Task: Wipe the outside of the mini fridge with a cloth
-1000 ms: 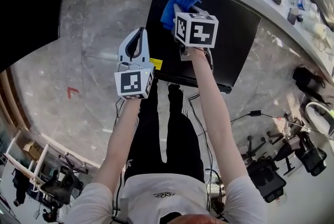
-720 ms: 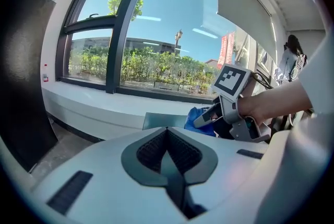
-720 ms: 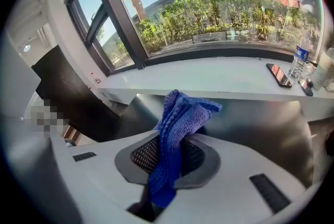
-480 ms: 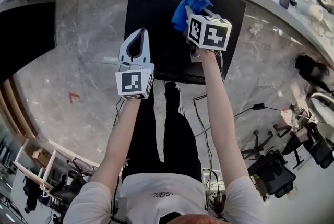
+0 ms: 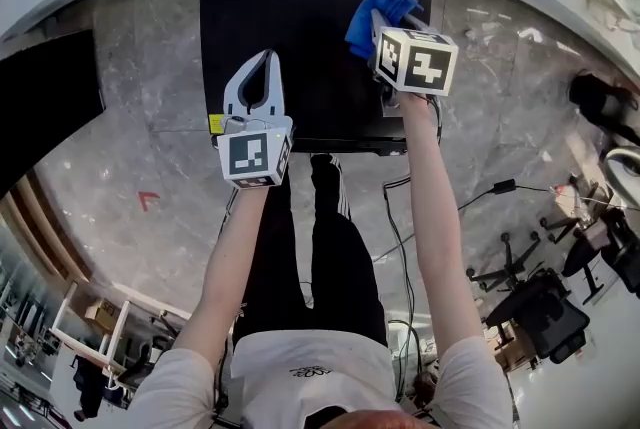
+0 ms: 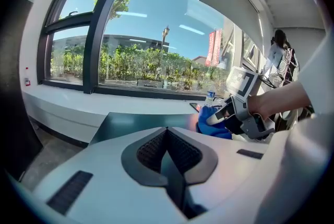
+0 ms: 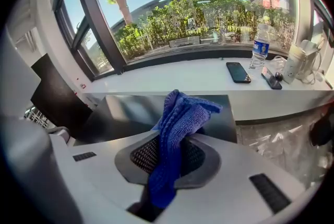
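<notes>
The black mini fridge (image 5: 300,47) stands on the marble floor below a white window ledge; its flat dark top (image 7: 135,110) fills the middle of the head view. My right gripper (image 5: 378,17) hangs over the top's right part, shut on a blue knitted cloth (image 5: 378,9) that bunches out past the jaws (image 7: 177,129). My left gripper (image 5: 258,77) hovers over the top's front left, jaws shut with nothing between them. In the left gripper view the cloth (image 6: 213,122) and right gripper show at the right, above the fridge top (image 6: 141,121).
A white ledge (image 7: 172,79) runs under the window and carries a phone (image 7: 238,72), a water bottle (image 7: 260,50) and small devices. A black panel (image 5: 40,97) stands at the left. Cables (image 5: 400,227) trail on the floor in front of the fridge; office chairs (image 5: 540,307) stand at the right.
The view has shifted so the fridge sits further left in the head view. My right gripper with the cloth has moved right and slightly farther across the top. The left gripper has barely moved.
</notes>
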The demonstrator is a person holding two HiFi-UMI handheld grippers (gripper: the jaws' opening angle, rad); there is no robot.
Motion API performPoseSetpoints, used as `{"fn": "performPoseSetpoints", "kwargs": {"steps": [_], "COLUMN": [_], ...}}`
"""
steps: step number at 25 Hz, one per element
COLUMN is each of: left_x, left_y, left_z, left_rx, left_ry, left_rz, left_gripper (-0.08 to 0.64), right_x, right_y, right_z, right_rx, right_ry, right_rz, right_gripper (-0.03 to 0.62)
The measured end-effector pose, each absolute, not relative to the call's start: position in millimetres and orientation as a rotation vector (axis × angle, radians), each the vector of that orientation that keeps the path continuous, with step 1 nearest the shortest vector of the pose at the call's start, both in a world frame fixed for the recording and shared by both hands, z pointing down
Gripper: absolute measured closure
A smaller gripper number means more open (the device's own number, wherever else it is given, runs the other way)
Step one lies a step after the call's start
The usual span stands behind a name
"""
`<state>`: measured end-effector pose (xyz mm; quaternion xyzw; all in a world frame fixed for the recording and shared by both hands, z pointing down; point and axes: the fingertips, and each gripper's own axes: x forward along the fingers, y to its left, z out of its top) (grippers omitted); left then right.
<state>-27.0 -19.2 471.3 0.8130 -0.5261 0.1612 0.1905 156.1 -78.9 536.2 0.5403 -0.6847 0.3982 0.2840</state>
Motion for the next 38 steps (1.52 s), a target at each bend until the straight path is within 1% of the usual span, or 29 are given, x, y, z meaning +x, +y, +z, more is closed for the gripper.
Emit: {"fn": "performPoseSetpoints", "kwargs": {"steps": [6, 12, 25, 28, 31, 34, 38], "left_x": [-2, 3, -22, -34, -45, -63, -95], "left_y": [-15, -11, -12, -10, -9, -10, -12], "left_z": [475, 471, 475, 473, 468, 457, 448], "left_rx": [2.304, 2.311, 2.287, 2.271, 2.26, 2.253, 2.222], "left_ry": [-1.452, -1.445, -1.494, -1.512, -1.531, -1.56, -1.62], "left_rz": [0.457, 0.463, 0.453, 0.45, 0.442, 0.427, 0.403], "left_gripper": [0.555, 0.555, 0.555, 0.555, 0.555, 0.555, 0.555], "right_x": [210, 250, 281, 262, 224, 164, 63], "right_y": [-66, -57, -54, -56, -57, -59, -64], "right_z": [538, 535, 530, 504, 476, 457, 437], "right_rx": [1.508, 1.603, 1.714, 1.746, 1.726, 1.646, 1.465], "right_ry": [-1.761, -1.703, -1.597, -1.667, -1.772, -1.902, -2.09], "right_rz": [1.05, 1.075, 1.013, 1.008, 1.019, 1.054, 1.082], "right_gripper": [0.511, 0.511, 0.512, 0.511, 0.512, 0.512, 0.512]}}
